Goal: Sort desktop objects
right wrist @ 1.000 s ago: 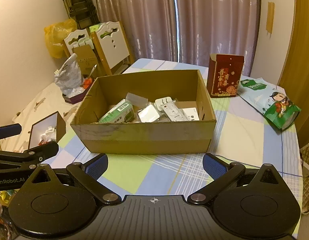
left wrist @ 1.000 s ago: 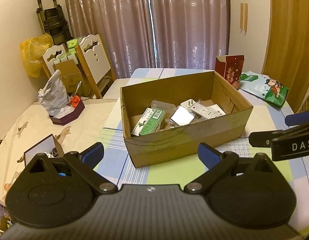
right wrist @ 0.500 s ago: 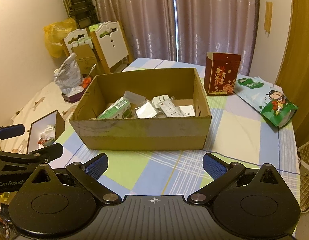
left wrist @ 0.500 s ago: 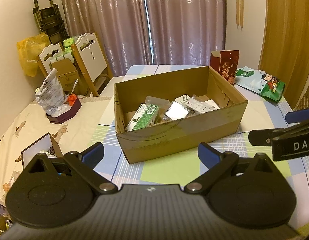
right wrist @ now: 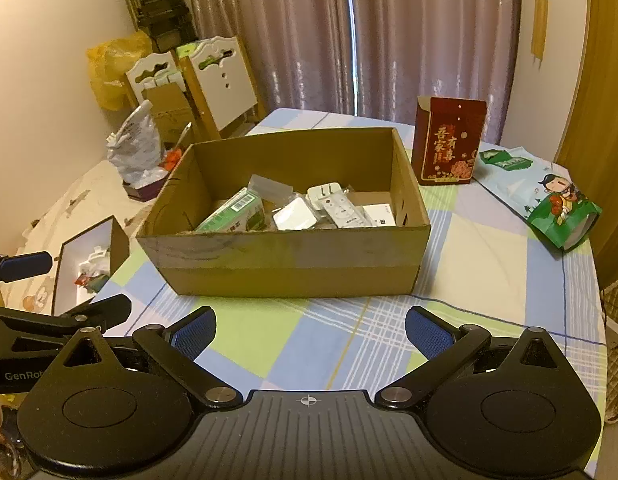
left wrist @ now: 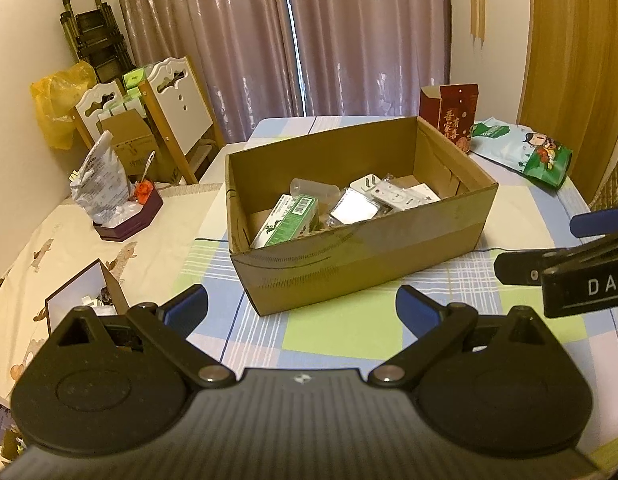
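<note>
The right hand-held gripper (right wrist: 311, 328) body reads "DAS"; the left hand-held gripper (left wrist: 301, 308) reads "GenRob". Both stand with fingers wide apart, holding nothing, above bare checked table (right wrist: 489, 264) before the cardboard box (right wrist: 285, 268). The box holds a green carton (right wrist: 233, 216) and a white remote (right wrist: 343, 210).

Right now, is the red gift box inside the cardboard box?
No. The red gift box stands upright on the tablecloth, outside the cardboard box, beyond its far right corner.
</note>
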Motion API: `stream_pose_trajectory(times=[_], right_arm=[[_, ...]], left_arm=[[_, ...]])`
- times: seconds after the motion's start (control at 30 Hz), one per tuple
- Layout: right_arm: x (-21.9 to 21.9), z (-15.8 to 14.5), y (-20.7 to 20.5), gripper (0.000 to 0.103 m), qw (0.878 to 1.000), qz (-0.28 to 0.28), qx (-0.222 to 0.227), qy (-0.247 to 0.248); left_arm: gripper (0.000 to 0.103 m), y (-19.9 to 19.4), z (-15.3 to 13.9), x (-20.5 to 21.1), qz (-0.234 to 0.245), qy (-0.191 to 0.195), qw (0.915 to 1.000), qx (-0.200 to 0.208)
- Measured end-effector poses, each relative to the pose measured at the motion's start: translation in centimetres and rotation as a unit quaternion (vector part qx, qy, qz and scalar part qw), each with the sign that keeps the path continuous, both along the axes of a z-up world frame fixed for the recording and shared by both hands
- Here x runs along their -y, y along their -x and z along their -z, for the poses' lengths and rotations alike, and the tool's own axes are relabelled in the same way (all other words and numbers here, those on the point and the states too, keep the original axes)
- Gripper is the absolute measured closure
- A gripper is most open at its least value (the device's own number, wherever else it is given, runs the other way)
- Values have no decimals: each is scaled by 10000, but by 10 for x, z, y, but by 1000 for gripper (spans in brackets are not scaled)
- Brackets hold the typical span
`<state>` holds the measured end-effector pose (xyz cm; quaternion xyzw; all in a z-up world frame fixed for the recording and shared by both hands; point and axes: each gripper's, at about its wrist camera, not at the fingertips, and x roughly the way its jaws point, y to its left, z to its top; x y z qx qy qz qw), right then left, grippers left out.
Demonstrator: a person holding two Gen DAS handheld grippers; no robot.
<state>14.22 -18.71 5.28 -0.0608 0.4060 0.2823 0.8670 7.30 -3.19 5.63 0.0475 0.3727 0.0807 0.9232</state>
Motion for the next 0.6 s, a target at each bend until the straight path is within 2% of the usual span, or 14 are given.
stream_pose_trajectory(times=[0.6], right_arm=[[-27,15,-34,0,9992,245,-245,191]], left_arm=[[5,-55,18,-28,263,46,9995,-159]])
